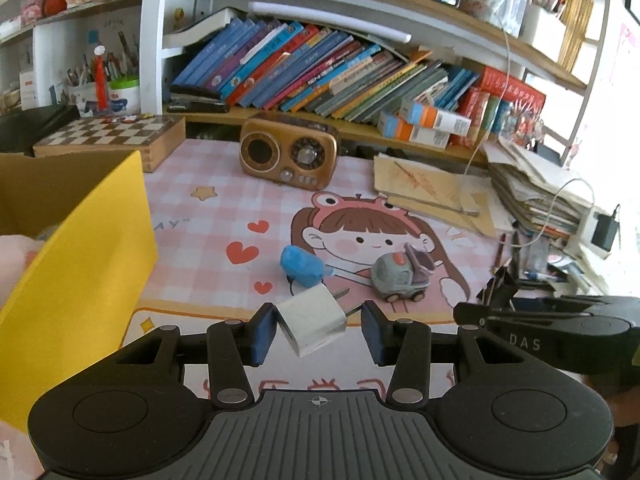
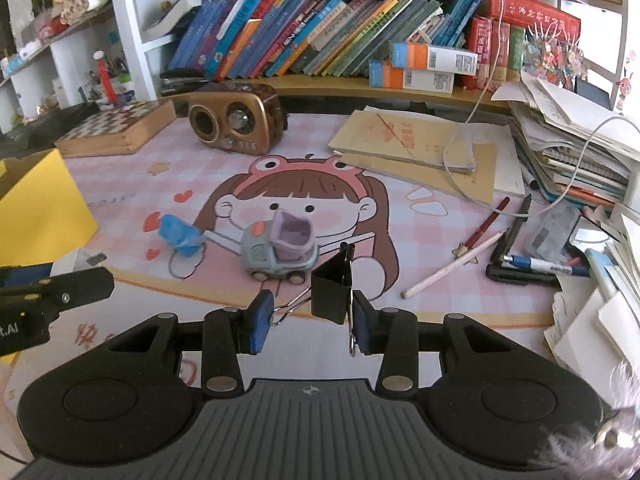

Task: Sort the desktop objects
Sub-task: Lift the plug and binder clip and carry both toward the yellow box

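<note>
Your left claw (image 1: 318, 330) grips the plug (image 1: 314, 322) by its corners, clear of the table (image 1: 224, 208), beside the yellow box (image 1: 80, 256), likely its bin. Your right claw (image 2: 312, 322) is clamped across the clip (image 2: 331, 286), also lifted; toy car (image 2: 276, 254) waits.

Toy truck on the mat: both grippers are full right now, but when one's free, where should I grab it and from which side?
Grip the toy truck across its grey cab and body, pads on its two long flanks above the wheels, coming from above. It stands upright on its wheels, so it may roll under a side push. Avoid the open purple hopper, which is tilted and flared. The blue object beside it stands clear.
</note>
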The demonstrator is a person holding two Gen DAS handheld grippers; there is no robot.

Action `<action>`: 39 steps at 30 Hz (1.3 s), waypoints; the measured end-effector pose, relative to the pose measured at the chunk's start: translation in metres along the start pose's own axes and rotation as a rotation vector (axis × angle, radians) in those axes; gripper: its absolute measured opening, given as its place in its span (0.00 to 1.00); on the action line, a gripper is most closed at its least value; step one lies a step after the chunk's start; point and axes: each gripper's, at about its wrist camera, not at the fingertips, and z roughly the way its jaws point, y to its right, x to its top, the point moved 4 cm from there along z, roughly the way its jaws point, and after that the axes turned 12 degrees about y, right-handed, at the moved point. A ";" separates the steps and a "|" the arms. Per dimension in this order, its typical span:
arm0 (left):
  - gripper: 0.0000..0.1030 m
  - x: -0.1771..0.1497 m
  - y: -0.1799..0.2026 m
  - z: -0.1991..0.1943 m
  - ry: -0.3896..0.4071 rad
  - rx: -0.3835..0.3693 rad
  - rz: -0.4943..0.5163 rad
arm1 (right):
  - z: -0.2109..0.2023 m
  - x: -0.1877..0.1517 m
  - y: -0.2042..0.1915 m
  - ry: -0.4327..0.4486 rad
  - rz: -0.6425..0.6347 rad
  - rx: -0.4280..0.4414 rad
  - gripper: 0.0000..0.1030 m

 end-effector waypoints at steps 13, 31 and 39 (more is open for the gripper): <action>0.43 -0.002 -0.012 -0.063 0.037 -0.078 -0.006 | -0.063 -0.018 -0.035 0.008 0.026 0.024 0.37; 0.43 -0.027 -0.067 -0.133 0.029 -0.133 -0.023 | -0.113 -0.051 -0.114 -0.002 0.020 0.001 0.37; 0.43 -0.040 -0.099 -0.172 0.031 -0.124 -0.032 | -0.137 -0.071 -0.159 -0.003 0.014 0.021 0.37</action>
